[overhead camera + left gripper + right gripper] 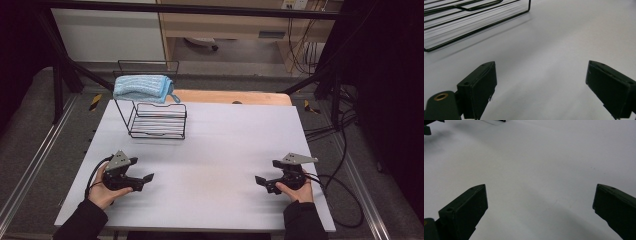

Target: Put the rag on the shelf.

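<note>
A black wire rack (pixel 156 119) stands on the white table (pixel 225 145) at the back left, and a folded light-blue towel (pixel 142 88) rests on its top. My left gripper (pixel 141 170) is held low at the front left, open, nothing between its jaws. Its own view looks past the open jaws (pixel 540 85) at bare table, with the wire rack (pixel 471 20) at upper left. My right gripper (pixel 267 172) sits at the front right, also open and empty. In the right gripper view, the wide-apart jaws (pixel 540 207) frame plain white table.
A wooden board (pixel 235 97) edges the table's far side. Black frame bars (pixel 60 75) and cables (pixel 340 190) run along the sides. A dark shape, perhaps the other gripper, pokes in at the upper left of the right gripper view (pixel 427 130).
</note>
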`<action>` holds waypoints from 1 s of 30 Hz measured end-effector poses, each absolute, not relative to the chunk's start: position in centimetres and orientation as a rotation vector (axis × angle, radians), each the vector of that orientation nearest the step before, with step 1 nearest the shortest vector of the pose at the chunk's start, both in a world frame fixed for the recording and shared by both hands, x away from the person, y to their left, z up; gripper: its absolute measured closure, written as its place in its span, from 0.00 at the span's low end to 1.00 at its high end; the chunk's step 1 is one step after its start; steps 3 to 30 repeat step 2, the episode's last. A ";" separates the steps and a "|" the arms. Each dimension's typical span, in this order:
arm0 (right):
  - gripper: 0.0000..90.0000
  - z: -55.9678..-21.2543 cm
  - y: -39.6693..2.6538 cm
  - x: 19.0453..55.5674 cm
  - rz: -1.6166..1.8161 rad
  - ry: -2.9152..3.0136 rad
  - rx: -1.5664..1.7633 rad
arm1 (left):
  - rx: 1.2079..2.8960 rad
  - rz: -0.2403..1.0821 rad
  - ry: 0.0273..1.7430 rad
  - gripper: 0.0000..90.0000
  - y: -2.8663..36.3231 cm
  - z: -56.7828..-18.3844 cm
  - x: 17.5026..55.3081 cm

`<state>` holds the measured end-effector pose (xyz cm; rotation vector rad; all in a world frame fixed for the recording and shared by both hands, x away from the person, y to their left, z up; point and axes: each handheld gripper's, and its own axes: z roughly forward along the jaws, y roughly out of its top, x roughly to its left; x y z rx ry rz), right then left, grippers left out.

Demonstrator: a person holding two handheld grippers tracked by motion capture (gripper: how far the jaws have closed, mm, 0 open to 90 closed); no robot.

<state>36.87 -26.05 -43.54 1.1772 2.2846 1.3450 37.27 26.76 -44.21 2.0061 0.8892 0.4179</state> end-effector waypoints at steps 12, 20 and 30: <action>0.01 -43.6 -26.1 36.8 1.339 2.289 1.168 | 2.002 0.418 0.887 0.11 26.7 -44.2 37.3; 0.01 -43.6 -26.1 36.8 1.339 2.289 1.168 | 2.002 0.418 0.887 0.11 26.7 -44.2 37.3; 0.01 -43.6 -26.1 36.8 1.339 2.289 1.168 | 2.002 0.418 0.887 0.11 26.7 -44.2 37.3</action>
